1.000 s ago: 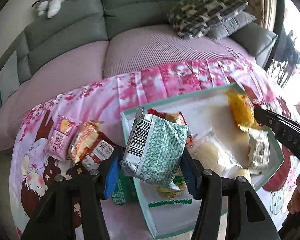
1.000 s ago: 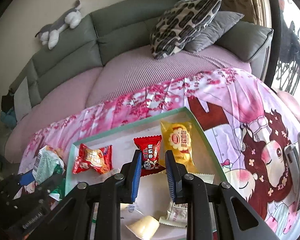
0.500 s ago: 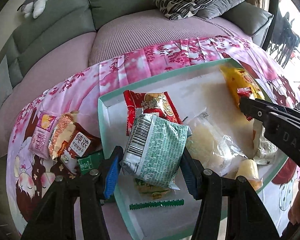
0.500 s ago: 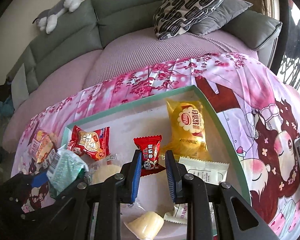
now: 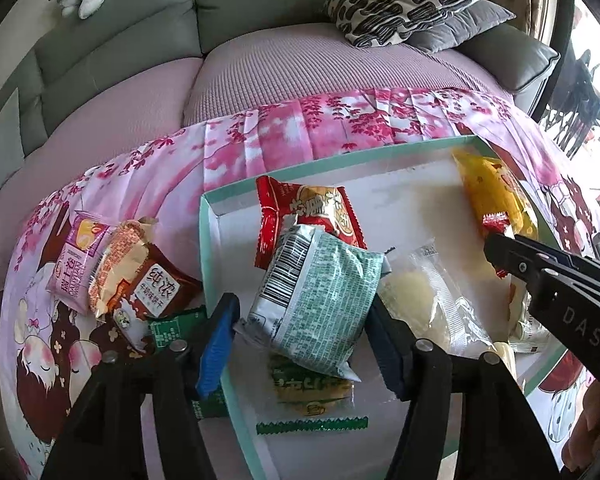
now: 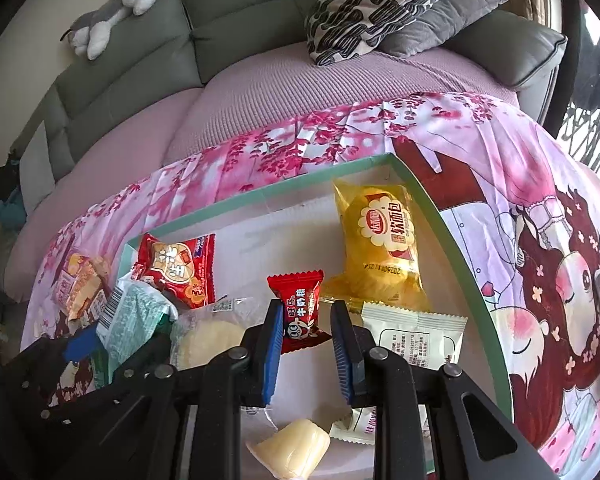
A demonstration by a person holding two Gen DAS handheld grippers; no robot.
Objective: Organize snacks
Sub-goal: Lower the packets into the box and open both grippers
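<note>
Now we let the left gripper (image 5: 300, 332) jaws, opening around the green-white packet (image 5: 320, 300), clear it before lifting off the tray (image 5: 210, 248); right gripper (image 6: 306, 356) closed, empty.

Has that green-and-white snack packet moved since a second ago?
Yes. The green-and-white packet has come down over the tray, covering more of the red packet.

Tray (image 6: 466, 248) centre bare; packets (image 6: 376, 240) crowd edges.

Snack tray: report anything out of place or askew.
The green-and-white packet hangs tilted over the tray between the opening left jaws. Four snacks, including a pink packet, lie outside it on the cloth.
</note>
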